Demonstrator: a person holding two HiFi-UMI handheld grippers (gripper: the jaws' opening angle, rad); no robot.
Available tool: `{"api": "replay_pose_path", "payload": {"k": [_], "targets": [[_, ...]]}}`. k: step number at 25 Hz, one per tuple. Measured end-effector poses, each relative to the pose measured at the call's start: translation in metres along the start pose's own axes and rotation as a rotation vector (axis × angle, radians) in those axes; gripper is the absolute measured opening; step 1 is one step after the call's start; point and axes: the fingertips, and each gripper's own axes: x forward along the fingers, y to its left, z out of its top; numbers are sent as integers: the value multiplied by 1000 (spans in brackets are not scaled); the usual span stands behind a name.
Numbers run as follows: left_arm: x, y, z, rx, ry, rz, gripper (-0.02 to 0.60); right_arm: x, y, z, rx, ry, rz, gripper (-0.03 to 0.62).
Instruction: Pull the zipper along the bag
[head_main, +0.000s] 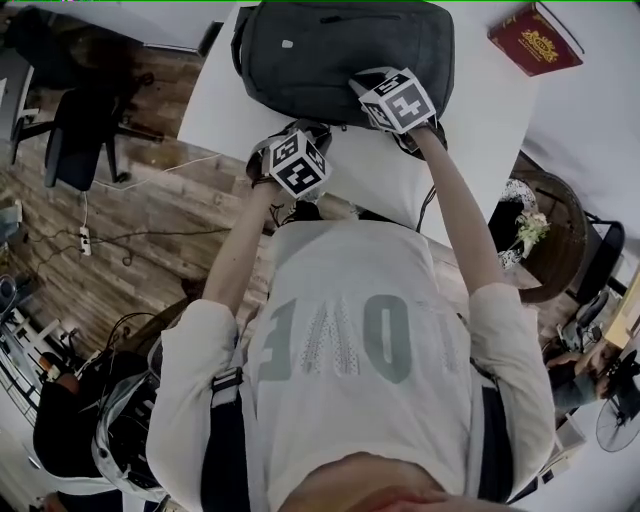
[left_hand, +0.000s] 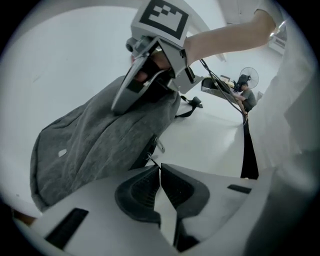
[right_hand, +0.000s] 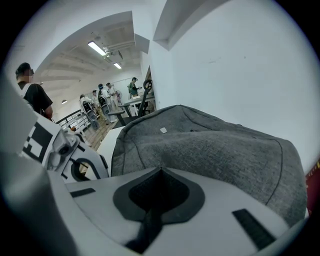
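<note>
Left gripper is clenching the thin zipper pull on the grey backpack lying on the white table, right gripper is pinching its fabric as anchor — pull judged beginning, calling for a steady draw along the track.

This is an open-plan office. Wheeled office chairs stand on wood flooring beside white tables. Strip lights run overhead.
</note>
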Motion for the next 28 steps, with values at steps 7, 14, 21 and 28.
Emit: {"api": "replay_pose_path", "payload": {"k": [7,14,21,28], "targets": [[11,-11,19,6,-12,-31,28,1,1,2,-2,-6,8,25],[6,-7,17,-61,-54,-4,29,1,1,2,1,-7,10,25],[-53,37,10,-231,-202,178,29,-2,1,3,3,-15,10,25],[-177,143,73,-335,-550,510,29,-81,-16,51,80,-307,-208,26]]}}
